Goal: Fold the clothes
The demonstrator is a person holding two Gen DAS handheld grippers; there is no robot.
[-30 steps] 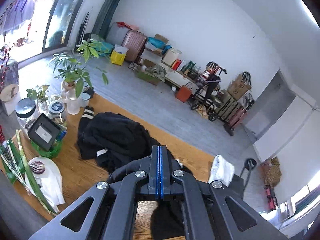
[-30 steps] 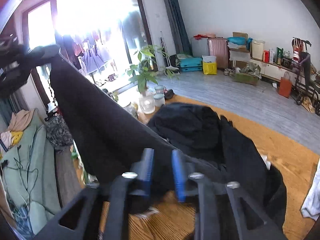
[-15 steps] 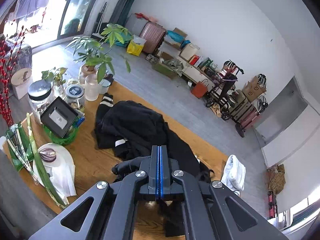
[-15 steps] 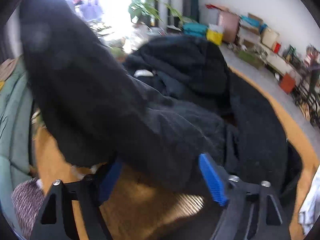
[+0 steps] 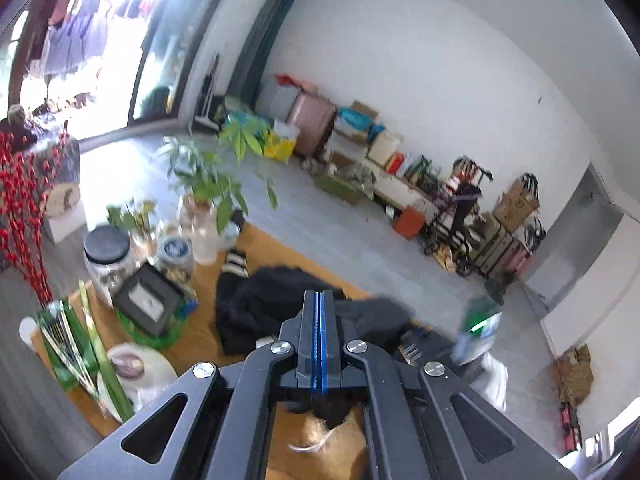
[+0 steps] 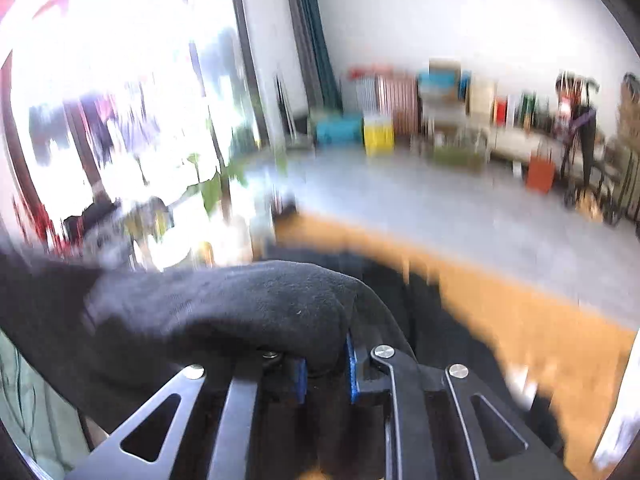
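Note:
A black garment [image 5: 256,304] lies heaped on the wooden table [image 5: 200,332], with a striped cuff toward the jars. My left gripper [image 5: 319,296] is above its near side with the blue pads pressed together; black cloth [image 5: 332,412] hangs under the fingers, apparently pinched. In the blurred right wrist view, a thick fold of the black garment [image 6: 240,304] drapes over my right gripper [image 6: 325,368]. Its jaws are closing, and the cloth fills the gap between the blue pads [image 6: 351,364]. The fingertips are hidden under the fabric.
Crowded along the table's left end are jars [image 5: 106,256], a potted plant [image 5: 208,184], a black picture frame [image 5: 148,300], a white plate [image 5: 140,368] and green stalks [image 5: 72,344]. A white cloth [image 5: 494,380] hangs at the right edge. Boxes and a suitcase line the far wall.
The right jaws, wide open around the black cloth half a second ago, have closed onto a fold, and that view has swung up. The left gripper stayed shut and drew back from the pile.

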